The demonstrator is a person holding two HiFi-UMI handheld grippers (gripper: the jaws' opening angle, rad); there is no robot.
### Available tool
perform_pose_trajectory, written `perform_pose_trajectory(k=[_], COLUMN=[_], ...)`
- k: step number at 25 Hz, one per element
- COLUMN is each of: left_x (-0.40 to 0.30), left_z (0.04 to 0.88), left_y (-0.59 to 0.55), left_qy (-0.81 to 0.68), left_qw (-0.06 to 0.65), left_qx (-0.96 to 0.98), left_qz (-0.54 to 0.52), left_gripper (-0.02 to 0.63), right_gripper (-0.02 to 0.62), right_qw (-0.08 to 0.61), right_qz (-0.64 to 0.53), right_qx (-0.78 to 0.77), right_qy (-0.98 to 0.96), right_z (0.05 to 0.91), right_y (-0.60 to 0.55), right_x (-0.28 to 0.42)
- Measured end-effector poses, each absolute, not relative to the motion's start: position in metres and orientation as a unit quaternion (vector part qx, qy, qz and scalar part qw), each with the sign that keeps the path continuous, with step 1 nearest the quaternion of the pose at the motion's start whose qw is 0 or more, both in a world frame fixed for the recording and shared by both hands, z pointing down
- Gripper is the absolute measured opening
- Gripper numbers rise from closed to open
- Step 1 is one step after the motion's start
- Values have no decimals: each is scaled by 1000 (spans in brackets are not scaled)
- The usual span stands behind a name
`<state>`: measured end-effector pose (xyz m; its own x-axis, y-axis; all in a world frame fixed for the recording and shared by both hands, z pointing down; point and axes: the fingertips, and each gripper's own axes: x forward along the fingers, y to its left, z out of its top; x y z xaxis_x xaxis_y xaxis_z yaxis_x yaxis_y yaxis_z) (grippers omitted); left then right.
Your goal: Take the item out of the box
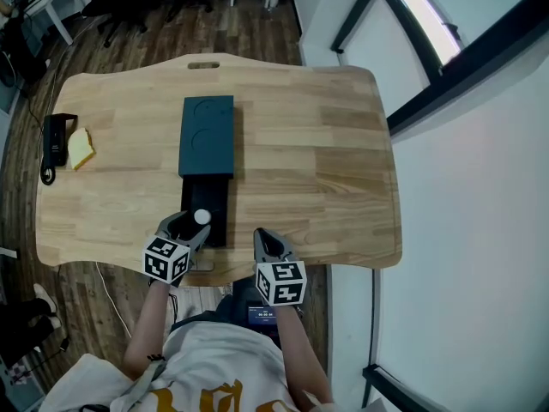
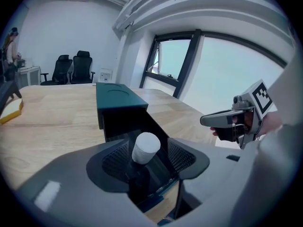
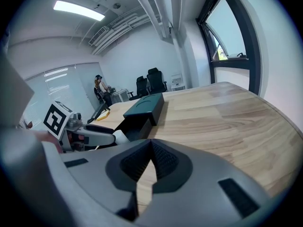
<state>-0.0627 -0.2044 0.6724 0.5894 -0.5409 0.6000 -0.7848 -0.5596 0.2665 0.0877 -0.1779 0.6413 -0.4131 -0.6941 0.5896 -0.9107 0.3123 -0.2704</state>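
A pale wooden desk (image 1: 326, 161) with rounded corners fills the head view, standing on a dark plank floor (image 1: 257, 24). Along the desk's middle lies a long, dark teal rectangular box (image 1: 207, 136) with two round outlines pressed into its lid. A black inner tray (image 1: 216, 191) is slid out of the box's near end, towards the person.

The left tool (image 1: 190, 224) is at the near end of this tray. Its two jaws stand apart, one on each side of the item, and the pads do not press on it. The right tool (image 1: 266, 240) sits just right of the tray, near the desk's front edge. Its jaws meet at the tips with nothing between them.

Far to the left on the desk rests a black corded handset (image 1: 56, 140), with a yellow block (image 1: 81, 148) just beside it.

The item, a small dark piece with a round white cap (image 1: 202, 217), stands upright in the open tray.
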Motion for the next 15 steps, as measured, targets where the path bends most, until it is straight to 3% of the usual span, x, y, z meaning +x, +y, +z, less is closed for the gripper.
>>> perform_pose_trajectory(k=[4, 15], left_x=[-58, -51], left_z=[682, 696], left_y=[-211, -210], left_qy=[-386, -345], left_qw=[258, 222], left_qx=[849, 837], left_qz=[253, 361], left_gripper=[262, 261], right_gripper=[6, 6], right_qw=[185, 193], right_qz=[297, 302], right_qx=[507, 502], right_qy=[-788, -787], right_z=[642, 649], right_y=[-185, -193], right_x=[88, 90])
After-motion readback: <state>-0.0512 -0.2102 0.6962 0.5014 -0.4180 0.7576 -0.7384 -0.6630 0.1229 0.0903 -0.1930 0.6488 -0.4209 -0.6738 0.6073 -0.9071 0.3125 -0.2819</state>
